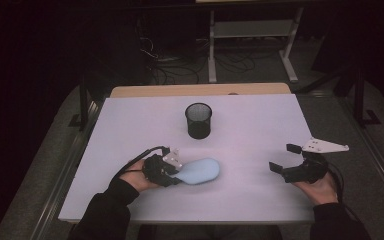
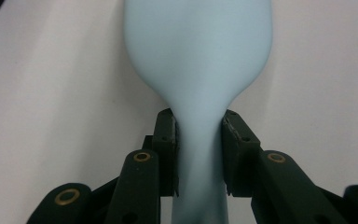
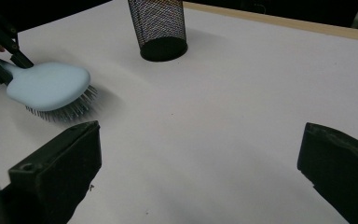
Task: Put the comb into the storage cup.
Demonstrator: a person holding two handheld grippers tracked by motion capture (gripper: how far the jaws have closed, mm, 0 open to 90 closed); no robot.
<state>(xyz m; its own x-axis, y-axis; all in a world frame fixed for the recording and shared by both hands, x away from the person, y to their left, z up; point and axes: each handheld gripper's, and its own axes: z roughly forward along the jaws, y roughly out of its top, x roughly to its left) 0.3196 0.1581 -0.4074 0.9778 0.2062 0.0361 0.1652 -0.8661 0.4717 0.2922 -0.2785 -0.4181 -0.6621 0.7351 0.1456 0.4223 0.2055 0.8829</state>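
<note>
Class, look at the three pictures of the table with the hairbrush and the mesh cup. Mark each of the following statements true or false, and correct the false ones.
1. The left gripper grips the light blue plastic hairbrush at its narrow handle. True.
2. The hairbrush lies with its bristles pointing up. False: the bristles point down toward the white table, the smooth back faces up.
3. The black wire-mesh cup stands upright, apart from the hairbrush. True.
4. The right gripper holds the mesh cup. False: its fingers stand wide open with nothing between them.
5. The hairbrush is inside the cup. False: it is on the table in front of the cup.
</note>
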